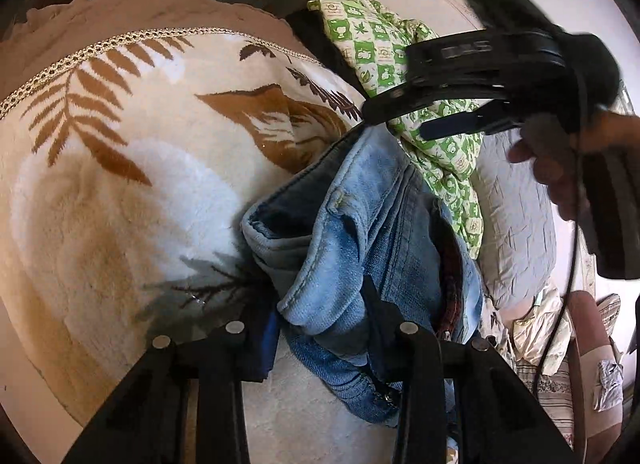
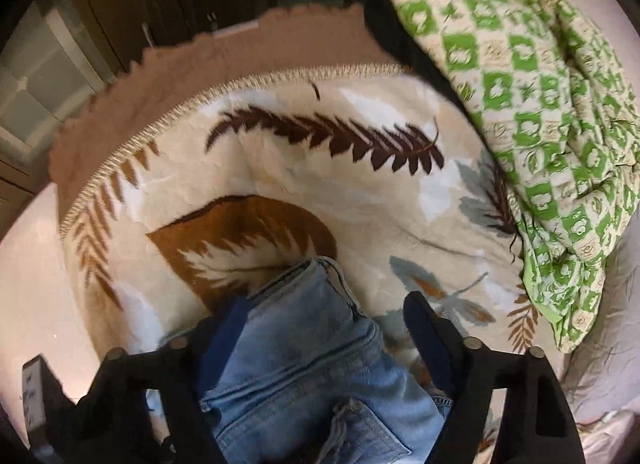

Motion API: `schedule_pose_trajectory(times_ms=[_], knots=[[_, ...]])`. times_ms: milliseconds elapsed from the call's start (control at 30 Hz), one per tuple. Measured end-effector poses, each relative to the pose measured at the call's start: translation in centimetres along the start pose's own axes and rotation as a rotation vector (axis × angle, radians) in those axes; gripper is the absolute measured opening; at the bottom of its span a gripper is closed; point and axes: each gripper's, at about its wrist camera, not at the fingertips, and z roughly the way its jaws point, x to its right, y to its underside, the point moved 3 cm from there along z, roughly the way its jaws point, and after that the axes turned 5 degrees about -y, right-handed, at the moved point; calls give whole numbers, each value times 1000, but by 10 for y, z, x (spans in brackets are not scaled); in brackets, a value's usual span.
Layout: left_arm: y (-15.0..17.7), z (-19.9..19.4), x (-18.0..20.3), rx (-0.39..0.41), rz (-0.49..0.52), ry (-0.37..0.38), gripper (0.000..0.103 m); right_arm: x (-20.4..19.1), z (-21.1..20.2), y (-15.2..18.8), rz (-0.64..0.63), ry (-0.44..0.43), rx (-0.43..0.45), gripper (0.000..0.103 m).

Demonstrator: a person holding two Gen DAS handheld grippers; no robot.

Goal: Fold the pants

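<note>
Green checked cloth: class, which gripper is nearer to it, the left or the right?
Right. The right gripper straddles the jeans just beside the green checked cloth. The left gripper clamps the bunched jeans farther from it, over the leaf-patterned blanket.

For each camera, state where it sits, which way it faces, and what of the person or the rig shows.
Left wrist: on the left gripper, facing along its jaws, closed on the faded blue denim pants; the right gripper and a hand show.
Right wrist: on the right gripper, facing steeply down at the pants between its open jaws.
Both share the pants, cream leaf-patterned plush blanket and green checked cloth.
</note>
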Motion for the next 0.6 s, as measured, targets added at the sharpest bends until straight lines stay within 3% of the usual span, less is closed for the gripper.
schedule_pose_trajectory(times_ms=[133, 167, 200, 300, 467, 600], knots=[[-1, 1, 2, 1, 9, -8, 38, -2, 22, -5, 15, 10, -63, 81], [-1, 1, 2, 1, 11, -8, 38, -2, 27, -5, 10, 13, -75, 70], [-1, 2, 4, 1, 12, -8, 38, -3, 31, -4, 3, 14, -83, 43], [-1, 2, 5, 0, 12, -3, 38, -9, 34, -3, -42, 37, -60, 23], [-1, -6, 5, 29, -2, 29, 35, -10, 21, 4, -54, 25, -6, 16], [7, -20, 23, 95, 88, 2, 29, -7, 3, 14, -49, -11, 54, 13]])
